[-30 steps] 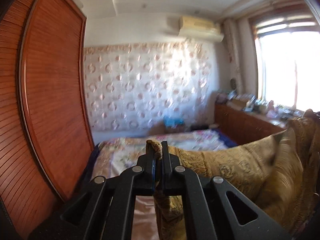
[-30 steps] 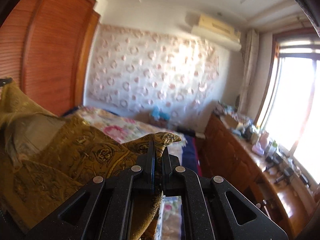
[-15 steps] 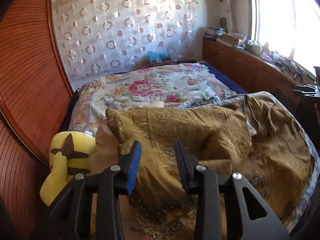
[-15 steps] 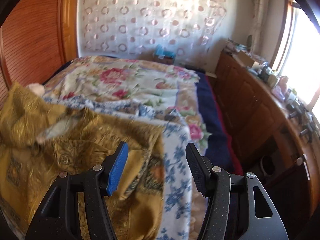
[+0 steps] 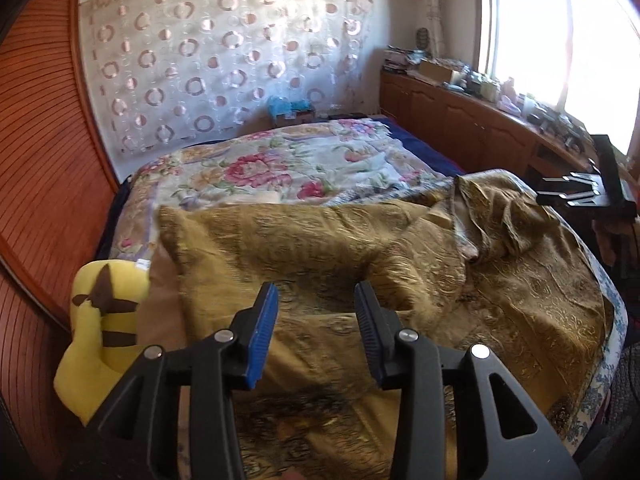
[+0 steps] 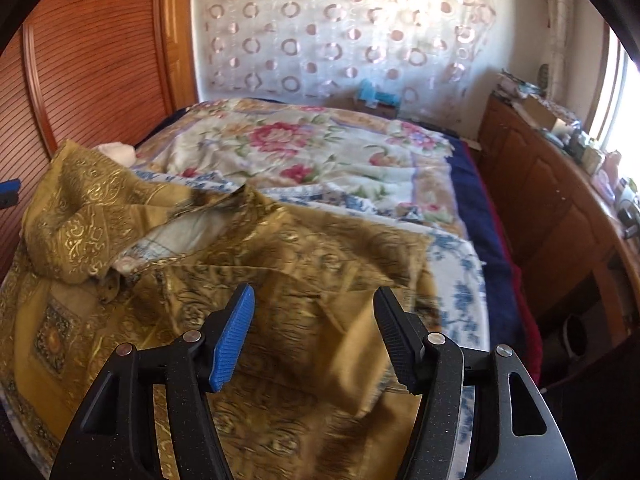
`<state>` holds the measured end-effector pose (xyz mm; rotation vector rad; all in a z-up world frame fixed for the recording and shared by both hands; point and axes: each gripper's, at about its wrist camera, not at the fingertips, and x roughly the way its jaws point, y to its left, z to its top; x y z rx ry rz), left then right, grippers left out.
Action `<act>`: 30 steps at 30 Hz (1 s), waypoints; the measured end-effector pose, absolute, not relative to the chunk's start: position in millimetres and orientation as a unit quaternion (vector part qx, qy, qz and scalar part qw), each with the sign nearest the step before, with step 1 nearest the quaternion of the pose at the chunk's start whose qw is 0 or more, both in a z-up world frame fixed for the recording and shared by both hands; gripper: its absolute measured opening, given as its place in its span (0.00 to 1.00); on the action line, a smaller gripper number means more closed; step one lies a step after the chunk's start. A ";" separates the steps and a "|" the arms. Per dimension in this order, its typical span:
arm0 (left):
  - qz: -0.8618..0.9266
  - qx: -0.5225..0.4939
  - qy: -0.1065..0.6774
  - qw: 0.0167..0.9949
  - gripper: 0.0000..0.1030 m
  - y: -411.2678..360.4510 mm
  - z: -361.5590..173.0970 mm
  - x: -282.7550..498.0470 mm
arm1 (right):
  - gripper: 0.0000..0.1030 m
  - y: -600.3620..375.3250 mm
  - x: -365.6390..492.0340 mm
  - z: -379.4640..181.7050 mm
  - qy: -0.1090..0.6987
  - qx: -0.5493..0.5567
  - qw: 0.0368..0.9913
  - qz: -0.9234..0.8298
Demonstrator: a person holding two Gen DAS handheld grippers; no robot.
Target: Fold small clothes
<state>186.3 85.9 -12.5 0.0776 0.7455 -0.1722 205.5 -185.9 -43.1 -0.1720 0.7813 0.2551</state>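
Observation:
A gold patterned garment (image 5: 328,248) lies spread and rumpled across the near end of the bed, with a pale lining showing at a fold (image 6: 188,236). My left gripper (image 5: 316,286) hovers just over its left part. Its jaws are opening, and nothing is pinched between the blue pads. My right gripper (image 6: 315,288) stands open above the garment's (image 6: 304,264) right part, near its edge on the blue-and-white sheet (image 6: 460,280). The cloth lies below both grippers, free of the pads.
A yellow plush toy (image 5: 104,320) sits at the bed's left edge by the slatted wooden wardrobe (image 5: 40,160). A floral quilt (image 5: 280,164) covers the far half of the bed. A cluttered low wooden cabinet (image 6: 560,208) runs under the window on the right.
Both grippers were shut on the gold garment held up in the air. They came down, opened and let it go, and it now lies on the bed.

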 end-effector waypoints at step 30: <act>-0.149 0.040 0.418 0.895 0.15 43.8 -95.3 206.1 | 0.62 -178.7 258.4 -83.8 0.398 -0.051 0.894 0.199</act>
